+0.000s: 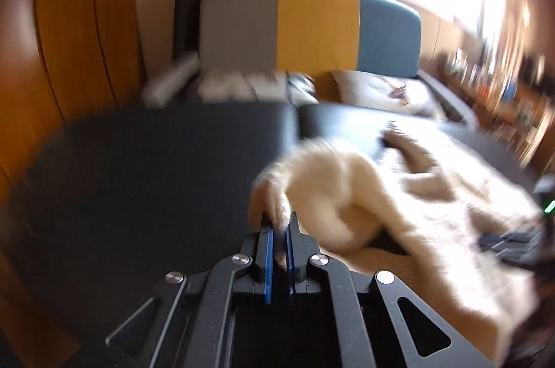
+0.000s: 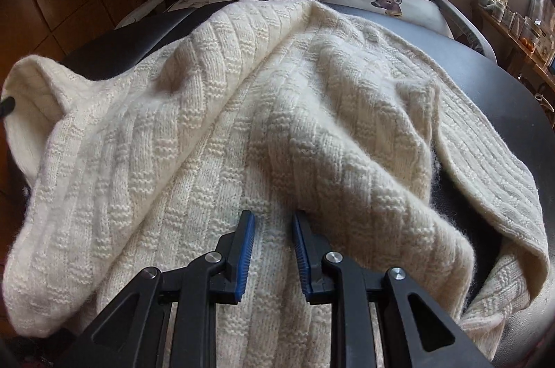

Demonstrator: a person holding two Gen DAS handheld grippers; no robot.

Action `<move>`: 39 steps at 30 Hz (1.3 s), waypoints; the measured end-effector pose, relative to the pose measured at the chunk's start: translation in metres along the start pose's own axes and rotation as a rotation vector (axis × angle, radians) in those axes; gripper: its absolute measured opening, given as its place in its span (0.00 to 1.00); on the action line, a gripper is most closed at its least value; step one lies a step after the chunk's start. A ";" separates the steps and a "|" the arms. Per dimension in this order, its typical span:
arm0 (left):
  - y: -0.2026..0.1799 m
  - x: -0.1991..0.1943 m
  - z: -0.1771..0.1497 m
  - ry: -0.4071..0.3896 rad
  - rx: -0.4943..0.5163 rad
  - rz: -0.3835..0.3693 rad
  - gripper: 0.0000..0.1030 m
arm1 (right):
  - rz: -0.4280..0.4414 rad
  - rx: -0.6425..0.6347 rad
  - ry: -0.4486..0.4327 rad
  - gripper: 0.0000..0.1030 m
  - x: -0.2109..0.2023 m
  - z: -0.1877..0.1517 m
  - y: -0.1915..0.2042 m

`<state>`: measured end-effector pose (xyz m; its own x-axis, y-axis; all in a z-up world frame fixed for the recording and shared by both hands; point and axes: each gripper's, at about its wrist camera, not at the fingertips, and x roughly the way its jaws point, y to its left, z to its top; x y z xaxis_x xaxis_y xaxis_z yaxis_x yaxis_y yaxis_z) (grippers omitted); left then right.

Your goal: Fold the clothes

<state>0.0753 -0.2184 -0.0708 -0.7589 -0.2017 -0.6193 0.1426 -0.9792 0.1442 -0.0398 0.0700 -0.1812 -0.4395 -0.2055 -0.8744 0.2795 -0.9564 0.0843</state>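
In the blurred left wrist view, the left gripper is pinching an edge of the cream knitted sweater between its blue pads, the rest trailing right across the dark table. In the right wrist view, the right gripper is hovering with jaws apart over the sweater, which is lying rumpled across the table, a sleeve draping to the right.

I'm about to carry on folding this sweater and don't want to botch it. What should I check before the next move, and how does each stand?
1. left gripper has fabric: ok, jaws shut on an edge of the cream sweater.
2. right gripper has fabric: not ok, jaws open over the knit.
3. Sweater lies flat: not ok, bunched and creased.
4. Sweater on the black table: ok.
5. Left view sharp enough to judge: not ok, motion-blurred.
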 end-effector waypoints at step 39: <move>0.158 0.023 -0.240 0.087 -1.817 -0.665 0.21 | -0.056 -0.064 -0.031 0.23 0.001 0.001 0.005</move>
<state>0.2328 -0.3829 -0.2471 -0.9404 0.2098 -0.2676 0.3195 0.2758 -0.9066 -0.0393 0.0651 -0.1809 -0.4816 -0.1591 -0.8619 0.3073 -0.9516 0.0039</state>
